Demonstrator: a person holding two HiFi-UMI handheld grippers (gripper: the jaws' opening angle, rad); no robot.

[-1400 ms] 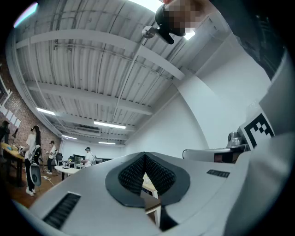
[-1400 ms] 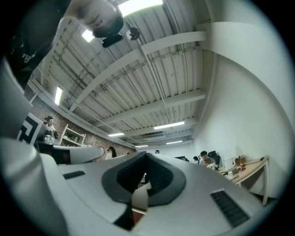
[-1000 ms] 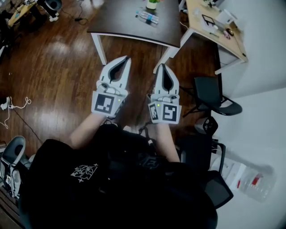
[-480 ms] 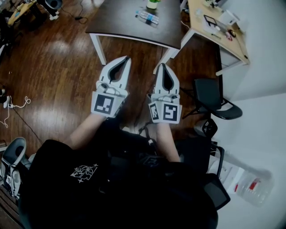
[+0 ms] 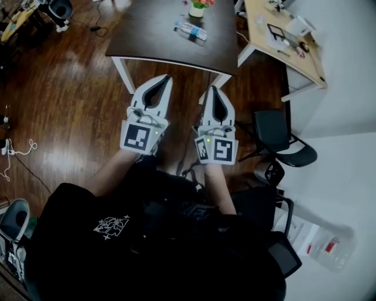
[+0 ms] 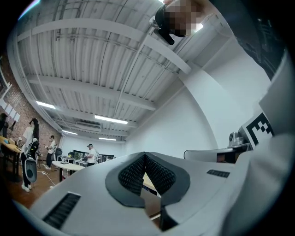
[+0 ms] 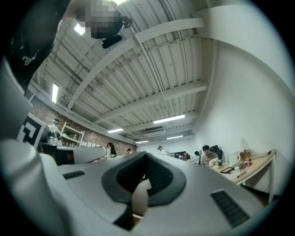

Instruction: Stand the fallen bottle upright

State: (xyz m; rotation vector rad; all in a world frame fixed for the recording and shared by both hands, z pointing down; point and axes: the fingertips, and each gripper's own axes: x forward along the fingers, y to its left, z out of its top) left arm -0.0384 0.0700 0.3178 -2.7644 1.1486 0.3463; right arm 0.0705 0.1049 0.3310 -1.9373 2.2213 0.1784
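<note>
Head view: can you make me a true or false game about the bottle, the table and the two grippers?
The bottle lies on its side on the dark table. True.
The left gripper holds the bottle. False: its fingers are shut on nothing.
A small flower pot stands on the table near the bottle. True.
The right gripper has its fingers wide open. False: they are shut.
The black chair is on the left gripper's side. False: it is on the right gripper's side.
</note>
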